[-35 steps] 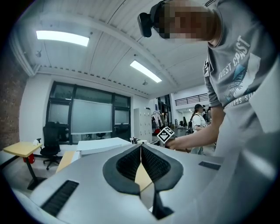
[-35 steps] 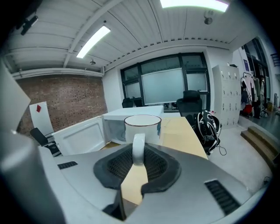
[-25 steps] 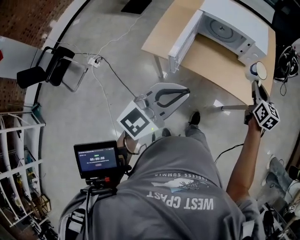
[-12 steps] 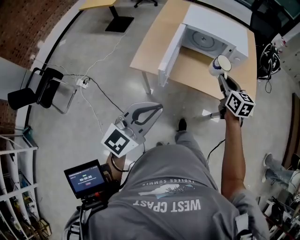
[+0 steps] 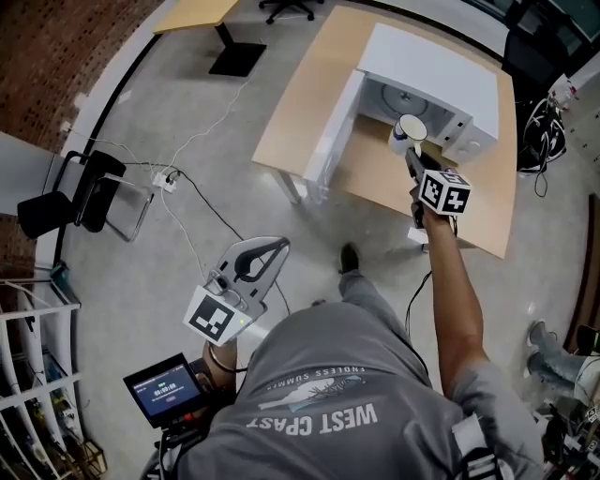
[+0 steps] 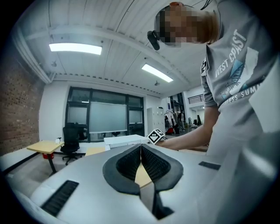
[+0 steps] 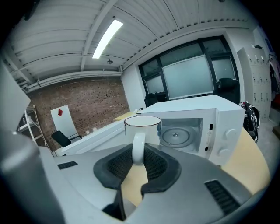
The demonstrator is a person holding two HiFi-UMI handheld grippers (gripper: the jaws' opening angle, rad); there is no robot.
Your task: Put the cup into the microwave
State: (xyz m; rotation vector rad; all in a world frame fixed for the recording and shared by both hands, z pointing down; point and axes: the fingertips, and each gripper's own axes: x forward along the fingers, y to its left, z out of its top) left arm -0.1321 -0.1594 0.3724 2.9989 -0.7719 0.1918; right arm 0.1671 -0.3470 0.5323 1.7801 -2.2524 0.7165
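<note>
A white cup (image 7: 142,127) hangs upright in the air, my right gripper (image 7: 138,161) shut on its handle. In the head view the cup (image 5: 407,132) is just in front of the white microwave (image 5: 433,82), whose door (image 5: 333,139) stands wide open to the left. The glass turntable (image 7: 176,135) shows inside the empty cavity. My left gripper (image 5: 264,255) is low over the floor, well left of the table, jaws together and holding nothing. In the left gripper view its pads (image 6: 141,161) meet with nothing between them.
The microwave stands on a light wooden table (image 5: 307,86). A black chair (image 5: 66,192) and cables (image 5: 192,183) lie on the grey floor at left. Another table (image 5: 195,11) stands at the back. A small monitor (image 5: 161,394) hangs by my body.
My right gripper has carried the cup leftward from the table's right end to the front of the microwave opening. The left gripper has drifted down and to the left.
</note>
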